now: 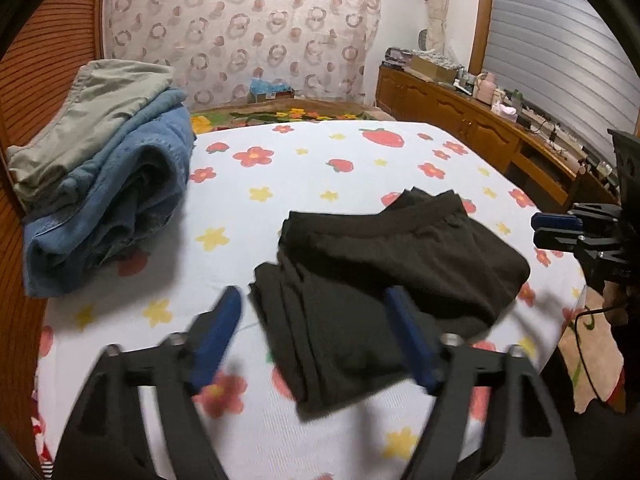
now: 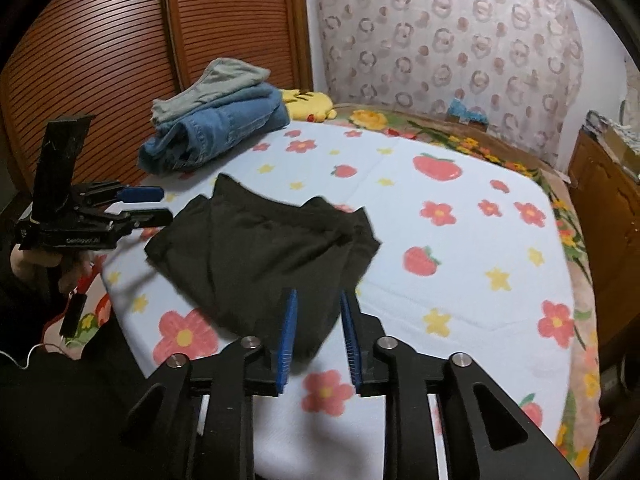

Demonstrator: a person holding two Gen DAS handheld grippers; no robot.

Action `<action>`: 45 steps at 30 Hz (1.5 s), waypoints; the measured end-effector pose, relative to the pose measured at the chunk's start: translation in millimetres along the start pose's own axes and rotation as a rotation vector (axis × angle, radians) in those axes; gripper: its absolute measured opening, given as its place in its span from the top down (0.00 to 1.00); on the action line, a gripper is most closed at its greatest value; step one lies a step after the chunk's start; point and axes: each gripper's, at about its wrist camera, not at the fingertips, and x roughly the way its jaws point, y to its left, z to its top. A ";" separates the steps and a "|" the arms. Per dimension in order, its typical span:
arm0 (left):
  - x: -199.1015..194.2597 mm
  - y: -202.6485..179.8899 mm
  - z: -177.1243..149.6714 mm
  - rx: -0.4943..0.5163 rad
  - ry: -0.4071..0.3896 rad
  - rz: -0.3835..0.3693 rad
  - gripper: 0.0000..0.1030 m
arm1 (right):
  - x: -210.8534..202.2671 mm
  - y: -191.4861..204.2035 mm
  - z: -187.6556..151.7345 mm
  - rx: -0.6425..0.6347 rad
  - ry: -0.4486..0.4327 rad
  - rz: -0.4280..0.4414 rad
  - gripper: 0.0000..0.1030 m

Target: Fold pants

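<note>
Black pants [image 1: 400,256] lie folded into a thick stack on the flowered bedsheet [image 1: 320,160]. My left gripper [image 1: 314,300] is open wide, its blue pads on either side of the stack's near left corner without pressing it. In the right wrist view the same pants [image 2: 260,248] spread ahead, and my right gripper [image 2: 318,300] stands narrowly open over their near corner, cloth showing in the gap between the pads. Each gripper also shows in the other's view: the right gripper [image 1: 556,229] at the bed's right edge, the left gripper [image 2: 154,204] at the left, held by a hand.
Folded blue jeans with a grey-green garment on top [image 1: 120,184] are piled at the bed's far left corner [image 2: 216,128]. A yellow plush [image 2: 308,104] lies behind them. A wooden cabinet [image 1: 460,120] with clutter runs along the right; a slatted wardrobe door [image 2: 100,60] stands left.
</note>
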 end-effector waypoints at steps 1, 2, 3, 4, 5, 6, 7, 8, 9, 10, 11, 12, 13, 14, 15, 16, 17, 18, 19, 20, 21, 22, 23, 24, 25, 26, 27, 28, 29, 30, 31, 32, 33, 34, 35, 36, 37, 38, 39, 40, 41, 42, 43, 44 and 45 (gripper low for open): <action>2.3 -0.4 1.8 0.001 0.004 -0.002 0.23 | 0.9 -1.1 1.8 -0.004 0.001 -0.005 0.74; 7.3 -1.3 4.4 0.008 0.013 0.004 0.23 | 3.1 -2.0 4.3 -0.010 0.004 -0.010 0.74; 10.7 -1.7 6.3 0.013 0.017 0.007 0.23 | 5.7 -2.5 6.8 -0.016 0.005 -0.011 0.74; 13.0 -1.7 7.9 0.015 0.019 0.004 0.23 | 8.7 -3.5 10.1 -0.020 0.006 -0.009 0.74; 15.0 -2.3 9.6 0.015 0.020 0.000 0.23 | 13.7 -4.8 13.8 -0.021 0.010 -0.005 0.74; 17.8 -2.6 12.4 0.014 0.022 -0.008 0.23 | 18.7 -6.5 17.2 -0.019 0.012 0.001 0.74; 21.0 -3.0 14.6 0.013 0.027 -0.015 0.23 | 24.1 -8.1 20.6 -0.017 0.014 0.010 0.73; 23.7 -3.2 16.5 0.012 0.030 -0.017 0.23 | 30.2 -9.6 23.7 -0.014 0.016 0.020 0.73; 25.7 -3.4 17.7 0.013 0.032 -0.019 0.23 | 36.8 -11.2 27.0 -0.010 0.021 0.029 0.73; 28.2 -4.1 19.1 0.015 0.034 -0.023 0.23 | 43.4 -13.0 30.2 -0.007 0.024 0.040 0.73; 30.2 -4.4 20.4 0.018 0.035 -0.028 0.23 | 50.4 -15.3 33.1 -0.001 0.029 0.055 0.73; 32.0 -4.7 21.2 0.021 0.037 -0.030 0.23 | 56.5 -17.4 35.4 0.008 0.035 0.062 0.73; 34.3 -4.9 22.2 0.024 0.040 -0.030 0.23 | 62.5 -19.3 37.8 0.014 0.043 0.065 0.73; 36.4 -5.2 23.0 0.026 0.042 -0.031 0.23 | 70.2 -22.1 40.5 0.015 0.051 0.073 0.73; 37.6 -5.0 23.8 0.026 0.044 -0.032 0.23 | 75.2 -23.1 42.4 0.015 0.057 0.078 0.73; 39.8 -4.2 24.9 0.026 0.047 -0.032 0.23 | 80.2 -24.2 44.2 0.013 0.064 0.084 0.73; 42.1 -3.3 25.7 0.026 0.049 -0.030 0.23 | 84.3 -24.0 46.7 0.009 0.070 0.092 0.73; 43.8 -2.7 26.5 0.026 0.053 -0.029 0.23 | 87.9 -24.1 48.1 0.003 0.076 0.106 0.73; 45.6 -2.2 27.3 0.026 0.058 -0.025 0.23 | 90.7 -23.8 49.2 -0.007 0.082 0.115 0.76; 47.1 -1.9 28.3 0.027 0.060 -0.020 0.23 | 93.0 -23.7 51.2 -0.017 0.080 0.115 0.81; 48.9 -1.2 29.6 0.027 0.063 -0.016 0.23 | 95.5 -24.6 53.6 -0.025 0.078 0.115 0.86; 50.2 -0.4 30.8 0.027 0.063 -0.015 0.23 | 96.8 -25.4 56.3 -0.031 0.069 0.112 0.89; 50.3 0.2 30.6 0.027 0.062 -0.014 0.23 | 96.8 -25.0 58.0 -0.033 0.056 0.103 0.90; 51.1 1.5 31.6 0.024 0.062 -0.011 0.23 | 97.6 -26.0 60.3 -0.033 0.043 0.092 0.91; 52.1 2.8 32.4 0.022 0.062 -0.010 0.23 | 98.8 -26.9 61.6 -0.030 0.032 0.077 0.91; 52.7 4.4 32.7 0.017 0.062 -0.009 0.23 | 101.0 -29.0 63.3 -0.021 0.023 0.063 0.91; 53.2 5.6 33.0 0.014 0.063 -0.008 0.23 | 103.4 -31.1 64.3 -0.010 0.017 0.055 0.92; 53.9 7.0 32.8 0.011 0.064 -0.007 0.23 | 105.7 -31.5 64.2 -0.003 0.015 0.051 0.92; 55.0 8.4 32.5 0.008 0.066 -0.006 0.23 | 109.8 -31.5 64.0 -0.004 0.021 0.054 0.92; 56.6 9.8 32.1 0.005 0.073 -0.003 0.23 | 114.0 -31.1 63.5 -0.006 0.033 0.057 0.91; 57.8 10.4 32.1 0.004 0.076 -0.003 0.23 | 117.2 -29.9 63.0 -0.007 0.043 0.059 0.91; 58.9 11.3 31.9 0.003 0.079 -0.004 0.23 | 119.7 -29.8 63.0 -0.006 0.051 0.066 0.91; 59.9 12.1 31.6 0.001 0.083 -0.004 0.23 | 121.0 -29.0 62.8 -0.004 0.055 0.071 0.90; 60.1 12.1 31.8 0.001 0.085 -0.004 0.23 | 121.3 -28.7 63.2 -0.001 0.057 0.068 0.86; 60.3 12.0 31.4 0.001 0.086 -0.004 0.23 | 121.1 -29.4 63.3 0.004 0.055 0.067 0.85; 60.2 11.8 31.2 0.002 0.087 -0.003 0.23 | 120.1 -30.5 63.6 0.014 0.054 0.070 0.82; 60.5 12.0 30.6 0.002 0.089 -0.002 0.23 | 117.8 -31.5 63.1 0.024 0.054 0.066 0.75; 60.7 12.6 29.7 0.001 0.091 -0.001 0.23 | 115.4 -33.5 62.3 0.036 0.053 0.060 0.71; 60.8 12.9 28.5 -0.003 0.096 -0.001 0.23 | 113.4 -35.0 61.5 0.046 0.051 0.062 0.67; 61.4 13.4 28.3 -0.005 0.100 0.000 0.23 | 109.6 -35.7 60.0 0.056 0.053 0.065 0.61; 61.6 14.8 26.9 -0.008 0.104 0.002 0.23 | 107.8 -35.9 58.1 0.062 0.059 0.062 0.59; 61.3 15.5 25.4 -0.011 0.107 0.003 0.23 | 106.0 -35.6 56.1 0.065 0.065 0.055 0.56; 61.2 16.2 23.7 -0.012 0.109 0.003 0.23 | 104.5 -35.3 53.9 0.066 0.072 0.050 0.56; 61.4 17.3 22.1 -0.016 0.113 0.003 0.23 | 103.6 -34.9 51.6 0.069 0.080 0.050 0.56; 61.9 19.1 20.0 -0.023 0.117 0.004 0.23 | 104.2 -35.2 49.7 0.074 0.090 0.049 0.56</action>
